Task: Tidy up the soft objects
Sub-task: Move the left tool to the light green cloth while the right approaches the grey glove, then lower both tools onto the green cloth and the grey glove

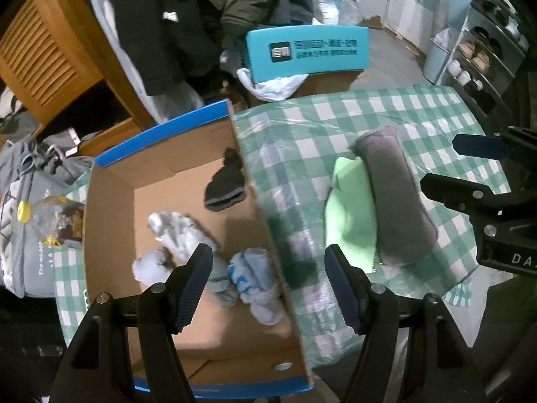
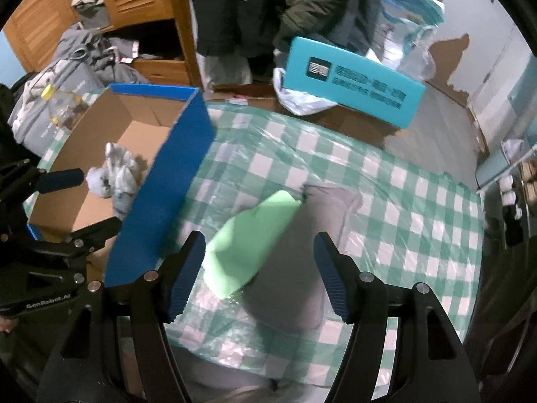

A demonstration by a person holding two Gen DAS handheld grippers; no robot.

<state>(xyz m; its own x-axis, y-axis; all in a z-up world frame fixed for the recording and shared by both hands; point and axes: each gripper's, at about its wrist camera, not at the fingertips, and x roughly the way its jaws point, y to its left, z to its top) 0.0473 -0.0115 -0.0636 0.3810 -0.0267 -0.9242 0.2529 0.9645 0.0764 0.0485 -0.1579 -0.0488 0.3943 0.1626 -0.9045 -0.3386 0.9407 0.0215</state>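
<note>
A box (image 1: 188, 201) stands on the left part of a table (image 1: 335, 127); inside lie a dark sock pair (image 1: 225, 184) toward the far side and three paler bundles (image 1: 181, 231) nearer. Right of the box, two folded cloths (image 2: 251, 245) lie side by side on the table, touching. Behind the table, a carton (image 2: 352, 90) rests tilted, with hanging coats (image 2: 268, 3) farther back.
</note>
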